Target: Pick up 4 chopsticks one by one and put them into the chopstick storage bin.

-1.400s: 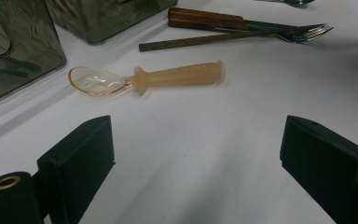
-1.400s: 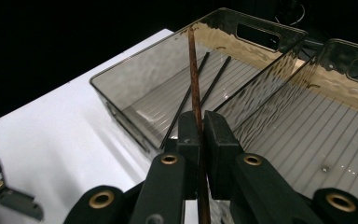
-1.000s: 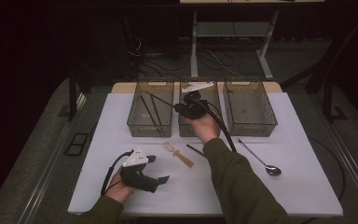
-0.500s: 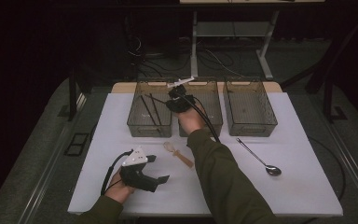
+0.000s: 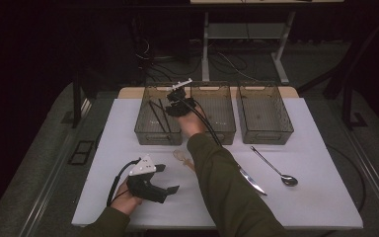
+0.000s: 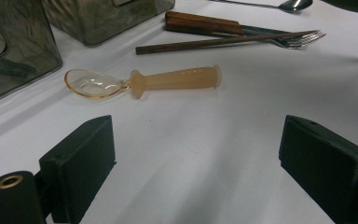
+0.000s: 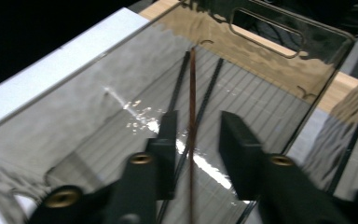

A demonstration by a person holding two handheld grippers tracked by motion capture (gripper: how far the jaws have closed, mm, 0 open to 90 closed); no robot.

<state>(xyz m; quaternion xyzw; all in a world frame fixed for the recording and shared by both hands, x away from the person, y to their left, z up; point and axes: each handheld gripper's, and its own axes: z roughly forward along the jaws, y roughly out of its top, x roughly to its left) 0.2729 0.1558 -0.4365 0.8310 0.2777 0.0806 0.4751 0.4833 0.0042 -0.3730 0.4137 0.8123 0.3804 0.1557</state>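
While the right gripper (image 5: 177, 97) hangs over the left-hand smoky transparent plastic bin (image 5: 145, 129), its jaws have just been opening, and in the right gripper view a thin brown wooden chopstick (image 7: 192, 116) stands between them, the pads apart from it on both sides. Two black chopsticks (image 7: 200, 112) lie slanted on the ribbed floor of that bin beneath the brown one. Just right of that bin stands a second bin of the same kind (image 5: 222, 128), its contents hidden behind the person's right hand and the trailing cable. Further right of it stands a third such bin (image 5: 265, 129), which looks bare inside.

Nearer the person than the left-hand bin, a pale orange translucent plastic spoon with a thick handle (image 6: 144, 81) lies flat on the white table (image 5: 325, 197). Beyond it in the left gripper view lie another brown chopstick (image 6: 205, 43), a wooden-handled knife (image 6: 203, 23) and a metal fork (image 6: 303, 39), close together. A long steel spoon (image 5: 276, 170) lies in front of the third bin, apart from the rest. The green sleeve of the person's right arm (image 5: 227, 187) stretches from the table's near edge to the left-hand bin and covers part of the cutlery.

Near the table's front edge, well short of the left-hand bin, the left gripper (image 5: 168, 180) rests with its jaws spread wide and nothing between them.
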